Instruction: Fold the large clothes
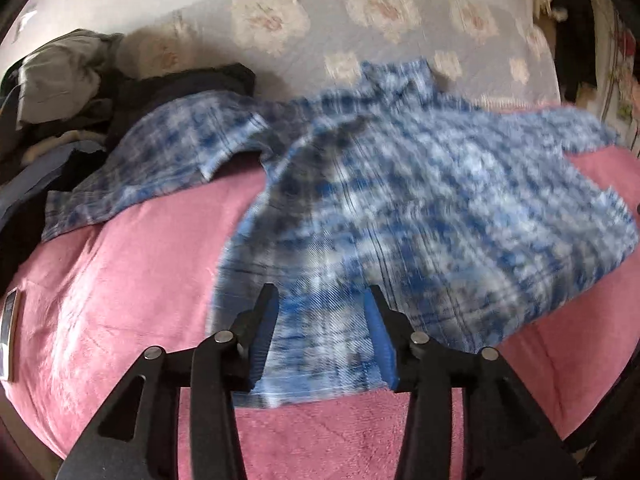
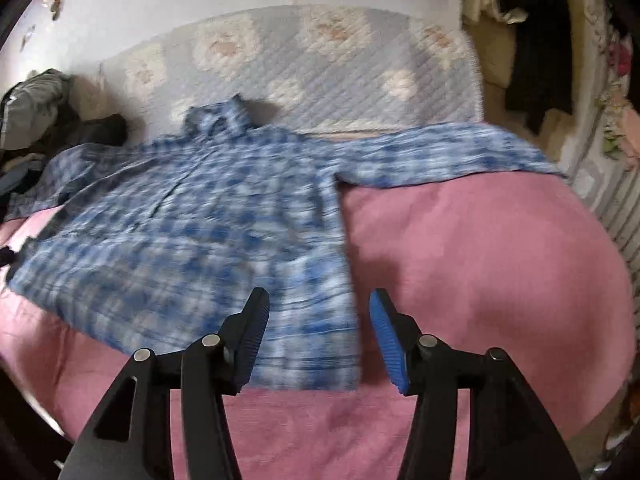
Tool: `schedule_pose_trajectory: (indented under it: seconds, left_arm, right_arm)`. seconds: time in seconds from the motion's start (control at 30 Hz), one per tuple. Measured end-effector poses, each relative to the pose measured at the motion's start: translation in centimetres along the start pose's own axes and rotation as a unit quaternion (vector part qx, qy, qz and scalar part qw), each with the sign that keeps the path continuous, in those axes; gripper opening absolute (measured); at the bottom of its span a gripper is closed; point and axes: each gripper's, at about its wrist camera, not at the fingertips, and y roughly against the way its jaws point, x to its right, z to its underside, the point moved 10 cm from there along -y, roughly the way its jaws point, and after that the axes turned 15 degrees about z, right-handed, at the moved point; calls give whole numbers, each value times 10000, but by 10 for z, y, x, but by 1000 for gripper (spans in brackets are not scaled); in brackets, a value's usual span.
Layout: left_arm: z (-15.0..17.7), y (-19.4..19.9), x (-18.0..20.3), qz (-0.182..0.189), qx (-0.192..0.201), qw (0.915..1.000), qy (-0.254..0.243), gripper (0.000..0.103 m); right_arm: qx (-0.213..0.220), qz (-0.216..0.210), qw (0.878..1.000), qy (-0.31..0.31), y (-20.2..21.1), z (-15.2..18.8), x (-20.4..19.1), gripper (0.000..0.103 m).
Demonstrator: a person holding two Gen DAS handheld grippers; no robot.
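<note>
Right wrist: plaid shirt (image 2: 192, 224) spread on pink blanket (image 2: 480, 264).

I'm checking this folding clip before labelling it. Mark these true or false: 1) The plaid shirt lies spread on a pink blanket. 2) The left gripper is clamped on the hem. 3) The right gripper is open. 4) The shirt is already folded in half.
1) True: the plaid shirt lies on the pink blanket.
2) False: the left gripper is open over the hem.
3) True: the right gripper is open.
4) False: it lies flat, sleeves out.
</note>
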Motion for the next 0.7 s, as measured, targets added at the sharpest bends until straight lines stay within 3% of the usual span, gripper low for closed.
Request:
schedule_pose_trajectory:
  seconds: [0.1,0.17,0.23,0.33,0.5,0.6,0.7]
  left_arm:
    - [10,-12,10,76,-281,9993,-225,44]
    - [21,-18,13,89,-428,9987,-279,44]
    - [33,-25,15,131,-642,9975,-283,44]
    - [37,-22,18,52,-615,9972,-429,45]
    - [44,-9,12,68,-496,9978,-441,52]
    - [41,-6,18,162,-414,9978,-495,56]
    - [41,-8,27,205,-431,9970,-601,67]
  right_arm:
    - [-551,-368,9973,306,-10,23,-28,55]
    - [-679,-508,9949,541,-12,36,-44,55]
    - [-711,-425,9924,914,-14,47,-56,55]
    - [-853,-349,9902,1053,-21,59,-57,55]
    - [-843,-455,9916,872,-15,62,-49,55]
    - [-583,-473,9934,868,-7,58,-48,55]
    - [-183,-355,9905,1313,1,55,-65,55]
